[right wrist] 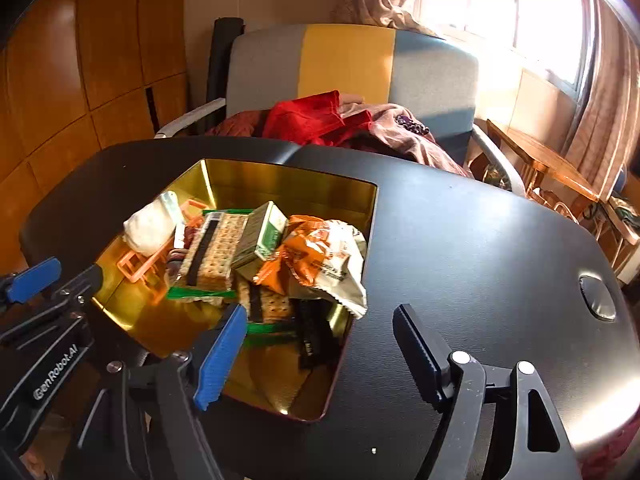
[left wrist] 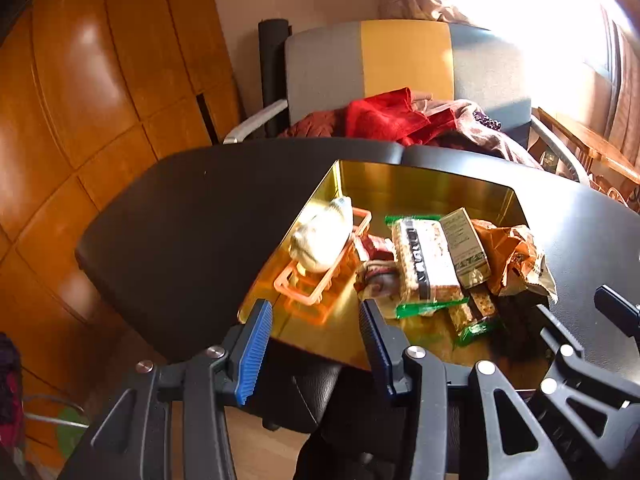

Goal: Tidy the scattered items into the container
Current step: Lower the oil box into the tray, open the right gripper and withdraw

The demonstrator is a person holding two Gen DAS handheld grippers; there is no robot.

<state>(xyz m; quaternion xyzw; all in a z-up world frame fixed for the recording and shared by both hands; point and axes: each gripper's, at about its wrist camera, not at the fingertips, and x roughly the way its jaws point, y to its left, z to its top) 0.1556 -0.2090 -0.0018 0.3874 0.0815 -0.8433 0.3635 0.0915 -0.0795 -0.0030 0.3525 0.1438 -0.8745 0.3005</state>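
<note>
Left tool point(left wrist: 316, 336): jaws spread, nothing between the pads; poised over the near-left rim of the tin point(left wrist: 420, 184), pointing down into it.

Right tool point(right wrist: 320, 340): jaws spread, empty; its left finger hangs over the tin's near edge, its right finger over bare surface point(right wrist: 480, 248). No earlier view is given, so only the present gape is noted.

Tin contents, left to right:
- white bundle point(right wrist: 150, 224), resting in an orange tray point(right wrist: 140, 268) at the left wall;
- cracker pack point(right wrist: 212, 252), green-edged, lying flat, with more crackers point(right wrist: 268, 300) below it;
- small box point(right wrist: 262, 236), tilted, leaning on the crackers;
- orange bag point(right wrist: 324, 260), crumpled, its torn end lapping over the right rim;
- black bar point(right wrist: 312, 336), near the front right corner.

Surface: no loose item shows on it in either view; a round insert point(right wrist: 598, 296) is set in it at far right.

Judgement: tidying looks nearly or wholly done. To finish well, lift both tools straight up and clear so no finger snags the tray or the bag. If neatness matters, nudge the bag's overhanging end inward with one pad, lightly, since the foil will spring back and the tilted box beside it could topple.
</note>
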